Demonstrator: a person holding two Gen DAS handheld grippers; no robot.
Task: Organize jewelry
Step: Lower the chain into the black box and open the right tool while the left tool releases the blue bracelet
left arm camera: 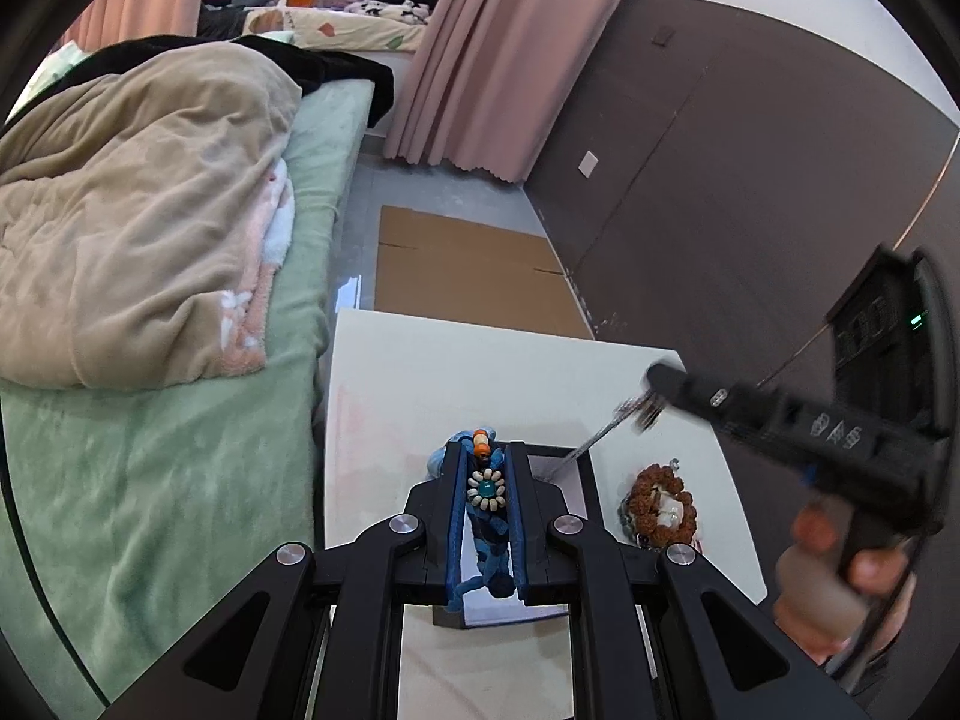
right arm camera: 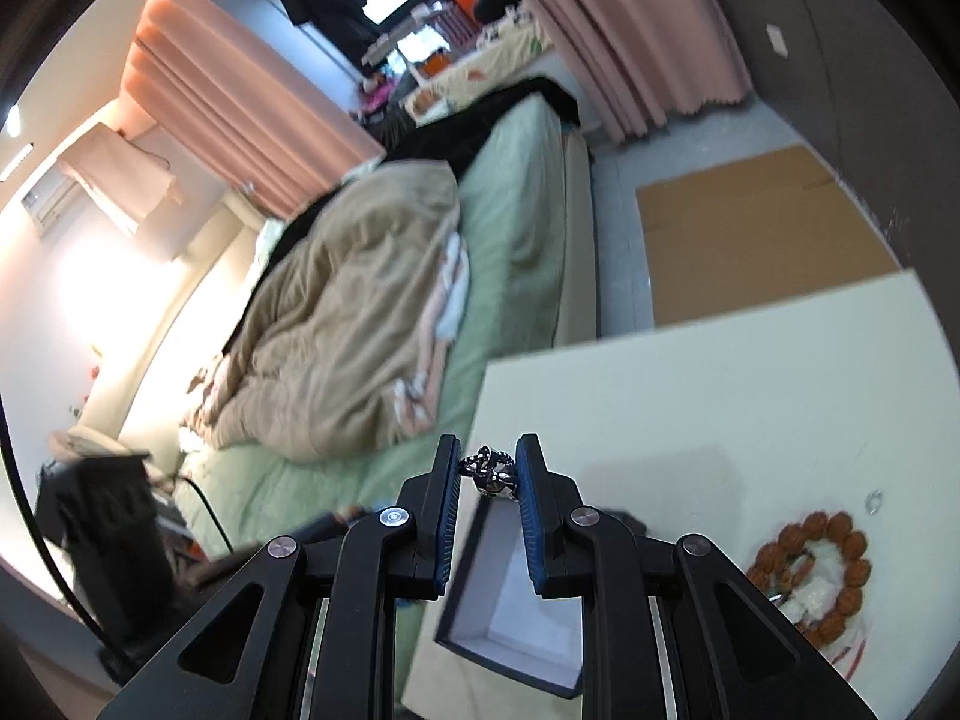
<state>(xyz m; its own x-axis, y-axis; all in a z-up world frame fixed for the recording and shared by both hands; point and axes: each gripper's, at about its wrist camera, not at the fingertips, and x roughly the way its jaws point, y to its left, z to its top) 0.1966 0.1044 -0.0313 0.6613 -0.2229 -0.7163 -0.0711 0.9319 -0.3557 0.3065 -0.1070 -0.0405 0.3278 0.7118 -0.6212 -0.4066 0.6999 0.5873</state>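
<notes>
My left gripper [left arm camera: 486, 489] pinches the blue bracelet [left arm camera: 487, 489] above the box [right arm camera: 510, 612]; my right gripper [right arm camera: 489, 471] pinches a silver chain [right arm camera: 495, 471] whose tail trails into the box (blurry). I'd lower each slowly and release inside, clear of the brown beads [right arm camera: 822, 570] at right.

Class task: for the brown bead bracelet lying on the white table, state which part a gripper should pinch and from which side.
Pinch one side of the brown bead bracelet ring across its beads, coming straight down from above: it lies flat on the white table, so only its top is free.
</notes>
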